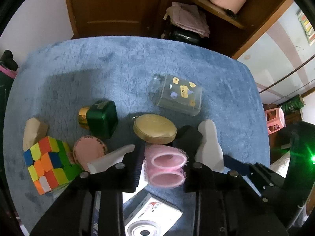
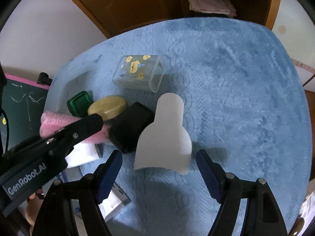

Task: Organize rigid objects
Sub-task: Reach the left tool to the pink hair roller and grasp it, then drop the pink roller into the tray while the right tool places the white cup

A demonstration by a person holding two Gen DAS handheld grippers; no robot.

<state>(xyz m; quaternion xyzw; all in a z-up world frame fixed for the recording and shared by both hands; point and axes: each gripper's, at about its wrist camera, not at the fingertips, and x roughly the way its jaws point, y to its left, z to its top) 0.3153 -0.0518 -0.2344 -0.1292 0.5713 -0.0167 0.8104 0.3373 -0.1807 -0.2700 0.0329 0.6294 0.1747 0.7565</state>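
My left gripper [image 1: 164, 166] is shut on two pink hair rollers [image 1: 166, 165], held just above the blue blanket [image 1: 128, 68]. In front of it lie a gold oval case [image 1: 154, 128], a green tin [image 1: 102, 118], a black box [image 1: 188, 135] and a clear box with yellow stickers [image 1: 180, 95]. A colour cube [image 1: 48, 162], a pink round pad [image 1: 89, 151] and a beige block [image 1: 34, 130] lie at its left. My right gripper [image 2: 158, 174] is open and empty, its jaws either side of a white bottle-shaped piece [image 2: 167, 133]. The left gripper with the rollers [image 2: 57, 121] shows at left there.
A white camera-like box [image 1: 151, 220] lies under the left gripper. The clear box [image 2: 138, 72], gold case [image 2: 107, 106], green tin [image 2: 78, 103] and black box [image 2: 132, 126] show in the right wrist view. A wooden door and shelf stand behind the blanket.
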